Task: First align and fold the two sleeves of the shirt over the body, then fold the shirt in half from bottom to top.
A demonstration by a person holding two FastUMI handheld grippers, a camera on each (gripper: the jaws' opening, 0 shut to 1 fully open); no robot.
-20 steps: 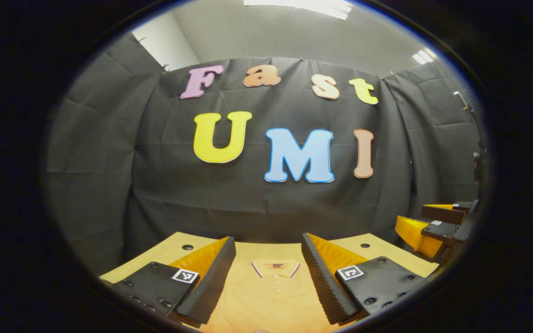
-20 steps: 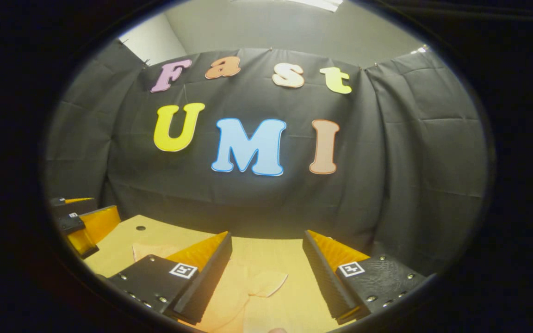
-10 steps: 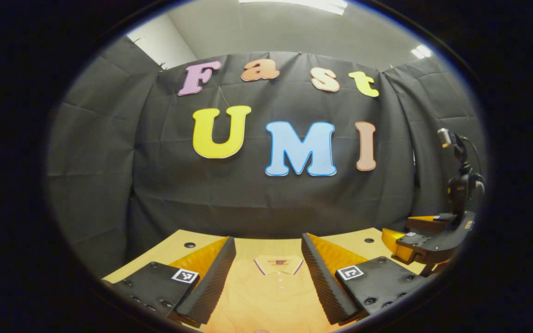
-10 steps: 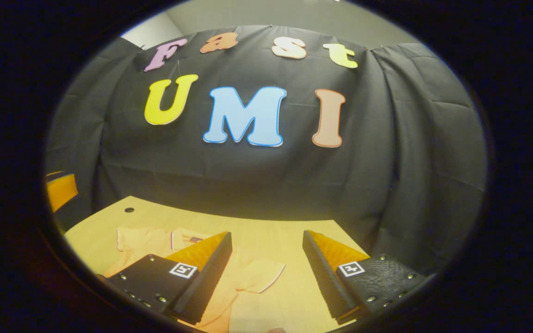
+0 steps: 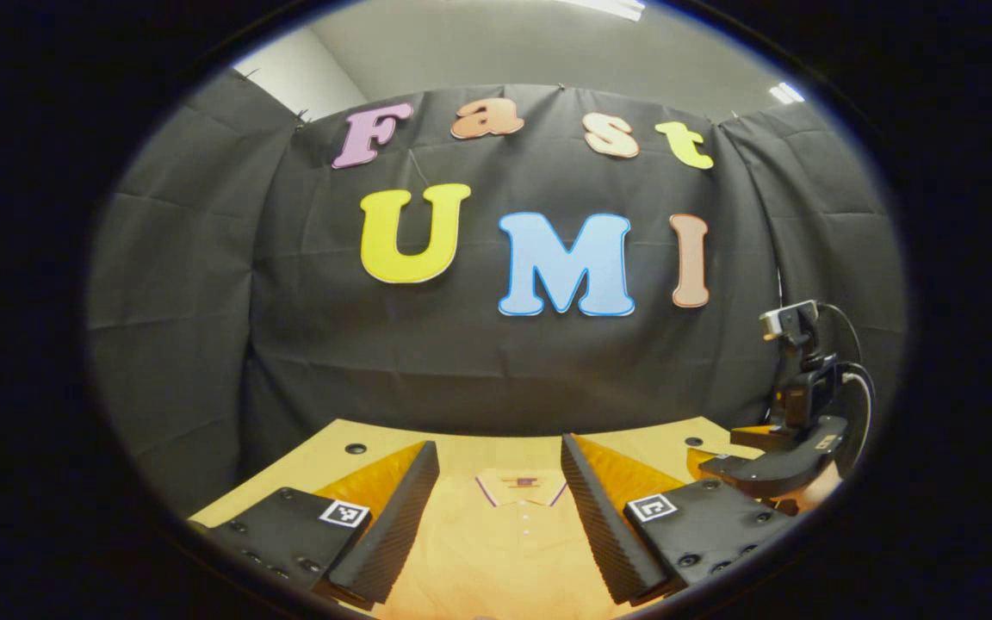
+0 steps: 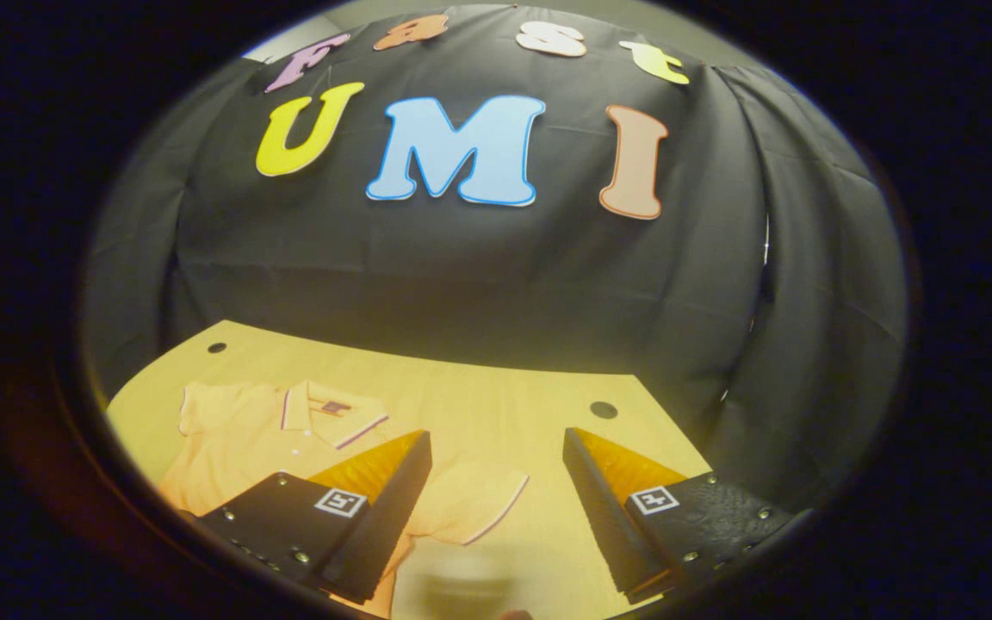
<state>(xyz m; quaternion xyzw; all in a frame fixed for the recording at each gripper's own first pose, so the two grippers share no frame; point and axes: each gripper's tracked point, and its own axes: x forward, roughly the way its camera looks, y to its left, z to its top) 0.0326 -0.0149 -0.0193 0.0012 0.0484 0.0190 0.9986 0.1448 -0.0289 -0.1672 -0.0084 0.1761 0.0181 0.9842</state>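
Now that our right gripper [image 6: 496, 508] has tipped down toward the shirt [image 6: 272, 430] sleeve [image 6: 474, 504], both it and our left gripper [image 5: 496, 517] gape empty, ready to fold.

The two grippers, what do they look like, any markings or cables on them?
Each tool has two wedge-shaped fingers with ribbed inner faces, set on flat black plates studded with screws. Every plate carries a small square black-and-white marker. The left gripper and right gripper look alike. In the left gripper view the right gripper appears from the side, with a small camera on top and black cables looping from it.
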